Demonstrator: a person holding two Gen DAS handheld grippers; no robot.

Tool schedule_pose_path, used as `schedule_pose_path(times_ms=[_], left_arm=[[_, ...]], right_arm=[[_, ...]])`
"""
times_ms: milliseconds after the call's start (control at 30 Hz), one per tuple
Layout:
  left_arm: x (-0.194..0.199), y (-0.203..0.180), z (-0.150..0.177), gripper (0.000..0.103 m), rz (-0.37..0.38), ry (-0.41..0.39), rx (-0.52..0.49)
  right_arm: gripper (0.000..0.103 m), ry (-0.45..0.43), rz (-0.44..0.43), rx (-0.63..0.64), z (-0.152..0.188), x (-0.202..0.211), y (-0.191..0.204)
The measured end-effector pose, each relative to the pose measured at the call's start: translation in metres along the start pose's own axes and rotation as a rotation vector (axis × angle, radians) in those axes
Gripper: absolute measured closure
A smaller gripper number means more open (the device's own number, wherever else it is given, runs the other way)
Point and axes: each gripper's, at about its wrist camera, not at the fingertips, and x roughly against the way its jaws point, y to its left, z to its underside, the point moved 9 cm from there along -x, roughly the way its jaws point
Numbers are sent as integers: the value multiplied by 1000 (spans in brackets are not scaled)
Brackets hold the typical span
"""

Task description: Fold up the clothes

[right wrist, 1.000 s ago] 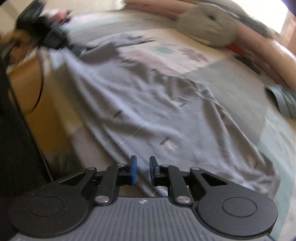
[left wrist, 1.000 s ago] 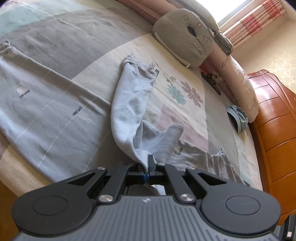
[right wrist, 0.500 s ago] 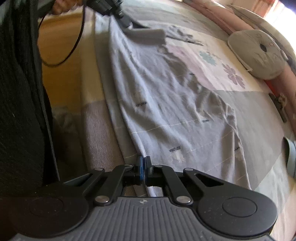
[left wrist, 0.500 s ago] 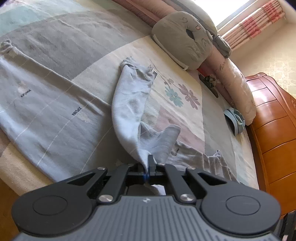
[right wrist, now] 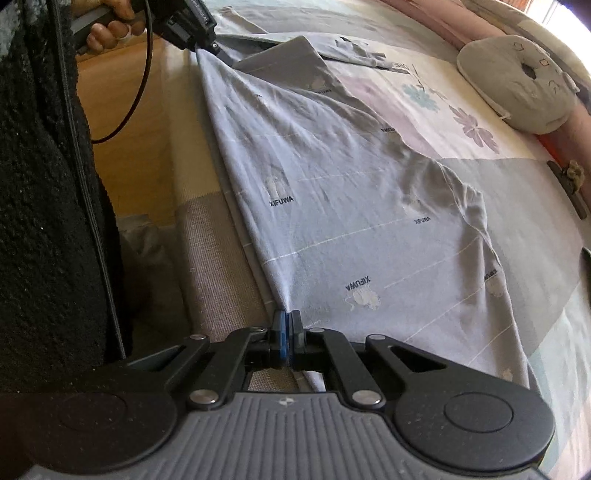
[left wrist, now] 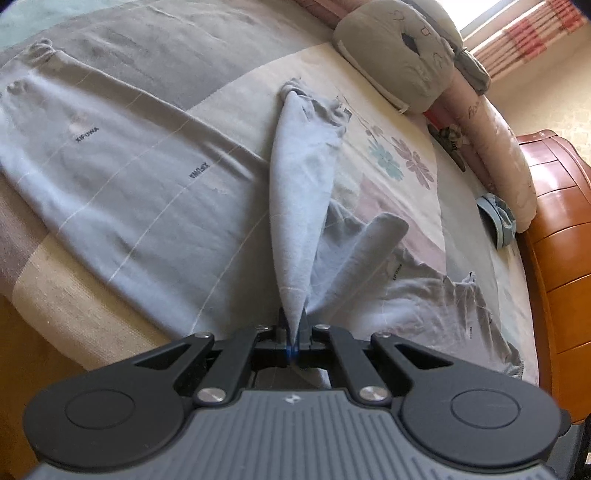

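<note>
A pale blue-grey garment (left wrist: 129, 177) printed with small "XIFUWA" marks lies spread over the bed. In the left wrist view my left gripper (left wrist: 293, 326) is shut on a corner of it, and a taut fold (left wrist: 299, 206) rises from the bed to the jaws. In the right wrist view my right gripper (right wrist: 287, 326) is shut on the near edge of the garment (right wrist: 351, 206) by the side of the bed. The left gripper (right wrist: 195, 33) also shows at top left there, in a hand (right wrist: 107, 26), pinching the same edge farther along.
A patchwork bedspread (left wrist: 399, 192) covers the bed. A grey ring cushion (left wrist: 399, 55) and a pink bolster (left wrist: 495, 147) lie at the head, beside a wooden headboard (left wrist: 561, 240). A small blue object (left wrist: 498, 225) sits near it. Dark clothing (right wrist: 37, 192) and a cable (right wrist: 144, 92) fill the left.
My right gripper went from open above the garment to shut on its near edge, and its view rolled. The fold in my left gripper has pulled straighter and tauter.
</note>
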Motion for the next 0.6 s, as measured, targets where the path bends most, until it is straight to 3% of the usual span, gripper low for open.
schedule_pose_path(times_ms=[233, 333, 433, 600], left_arm=[[-2, 2, 2, 101, 7, 18, -19], [8, 5, -3, 95, 9, 26, -28], [29, 13, -12, 95, -13, 16, -50], [62, 21, -40, 94, -86, -31, -123]], right_arm=[[100, 9, -4, -24, 1, -6, -1], [93, 1, -5, -76, 1, -3, -5], [89, -34, 3, -191, 3, 9, -15], [76, -139, 70, -517, 26, 35, -51]])
